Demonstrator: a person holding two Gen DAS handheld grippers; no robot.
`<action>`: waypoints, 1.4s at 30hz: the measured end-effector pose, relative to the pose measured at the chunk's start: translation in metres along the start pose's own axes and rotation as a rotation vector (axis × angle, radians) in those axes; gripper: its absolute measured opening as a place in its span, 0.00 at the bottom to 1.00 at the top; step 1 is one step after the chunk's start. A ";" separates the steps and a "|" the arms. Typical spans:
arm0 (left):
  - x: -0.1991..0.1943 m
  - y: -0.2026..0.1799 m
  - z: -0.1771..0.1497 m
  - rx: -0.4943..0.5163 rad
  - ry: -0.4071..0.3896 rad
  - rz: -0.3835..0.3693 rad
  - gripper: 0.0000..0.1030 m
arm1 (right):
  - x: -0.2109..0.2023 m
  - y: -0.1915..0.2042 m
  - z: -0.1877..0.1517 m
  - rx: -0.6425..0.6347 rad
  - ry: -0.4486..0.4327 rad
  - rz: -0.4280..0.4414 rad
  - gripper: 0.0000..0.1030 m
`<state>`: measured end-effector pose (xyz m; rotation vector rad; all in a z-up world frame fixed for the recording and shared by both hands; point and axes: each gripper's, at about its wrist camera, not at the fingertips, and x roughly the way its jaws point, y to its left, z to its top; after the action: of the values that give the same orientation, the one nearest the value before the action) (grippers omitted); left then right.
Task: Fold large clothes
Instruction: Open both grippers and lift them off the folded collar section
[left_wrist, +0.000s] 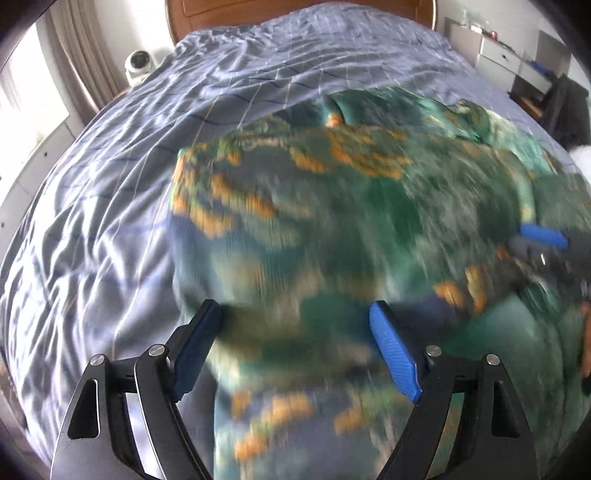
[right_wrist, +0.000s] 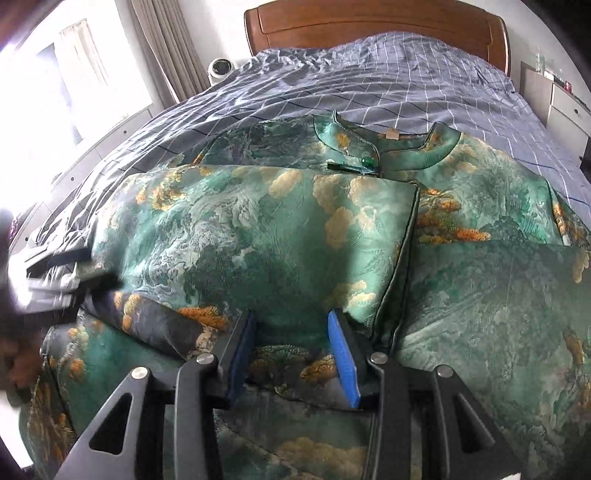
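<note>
A large green garment (left_wrist: 332, 206) with orange and pale cloud patterns lies on the bed, blurred in the left wrist view. In the right wrist view the garment (right_wrist: 258, 240) has its collar (right_wrist: 388, 144) toward the headboard, and a flap is folded over its middle. My left gripper (left_wrist: 295, 308) hovers open and wide over the garment's near left part with nothing between its pads. It shows as a blur (right_wrist: 55, 266) at the left edge. My right gripper (right_wrist: 291, 317) stands partly open at the folded flap's near edge, cloth lying under the gap. One blue finger of it (left_wrist: 543, 236) shows at the right.
A blue-grey checked cover (right_wrist: 406, 74) spreads over the bed up to a wooden headboard (right_wrist: 369, 26). A white round device (right_wrist: 220, 68) sits by the curtain at the left. White drawers (right_wrist: 565, 107) stand to the right of the bed. A bright window fills the left side.
</note>
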<state>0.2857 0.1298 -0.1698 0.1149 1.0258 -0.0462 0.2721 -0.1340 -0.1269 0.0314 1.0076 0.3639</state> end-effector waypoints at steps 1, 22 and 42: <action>-0.008 -0.001 -0.006 0.002 0.004 0.001 0.81 | -0.004 0.000 0.003 0.008 0.020 -0.004 0.40; -0.136 -0.086 -0.143 0.020 -0.108 -0.155 0.93 | -0.190 0.007 -0.150 -0.006 -0.069 -0.233 0.76; -0.166 -0.098 -0.166 0.040 -0.144 -0.119 0.94 | -0.267 -0.018 -0.206 0.089 -0.241 -0.421 0.76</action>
<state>0.0500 0.0493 -0.1204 0.0854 0.8876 -0.1803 -0.0219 -0.2637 -0.0222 -0.0549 0.7666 -0.0696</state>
